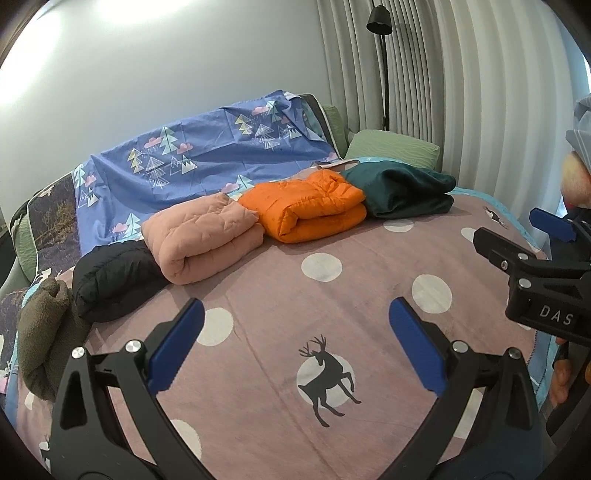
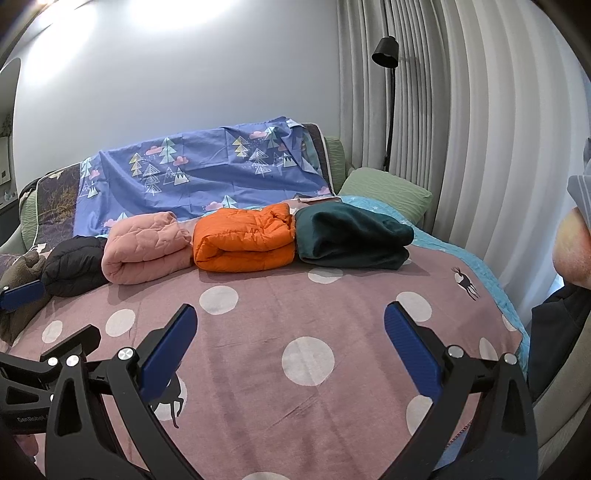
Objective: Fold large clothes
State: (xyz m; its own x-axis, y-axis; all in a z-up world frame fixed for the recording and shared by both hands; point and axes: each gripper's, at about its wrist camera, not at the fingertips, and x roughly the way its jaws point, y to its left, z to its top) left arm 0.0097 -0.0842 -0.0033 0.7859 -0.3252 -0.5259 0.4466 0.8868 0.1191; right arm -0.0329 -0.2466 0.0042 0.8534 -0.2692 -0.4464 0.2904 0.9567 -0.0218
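Observation:
Several folded garments lie in a row across the far side of the bed: an olive fleece (image 1: pixel 44 325), a black puffer (image 1: pixel 114 277), a pink quilted jacket (image 1: pixel 199 236), an orange puffer (image 1: pixel 310 206) and a dark teal piece (image 1: pixel 402 188). The right wrist view shows the same pink (image 2: pixel 144 247), orange (image 2: pixel 243 240) and teal (image 2: pixel 351 236) bundles. My left gripper (image 1: pixel 295 343) hovers open over the bare blanket, well short of the row. My right gripper (image 2: pixel 291 343) is open too, holding nothing, and appears at the right edge of the left wrist view (image 1: pixel 517 232).
The bed wears a mauve blanket (image 1: pixel 280 266) with white dots and deer. A blue tree-print sheet (image 1: pixel 207 162) drapes the headboard. A green pillow (image 1: pixel 395 147), a black floor lamp (image 1: pixel 380 22) and grey curtains (image 1: pixel 480 92) stand behind. A person (image 2: pixel 572 251) is at the right.

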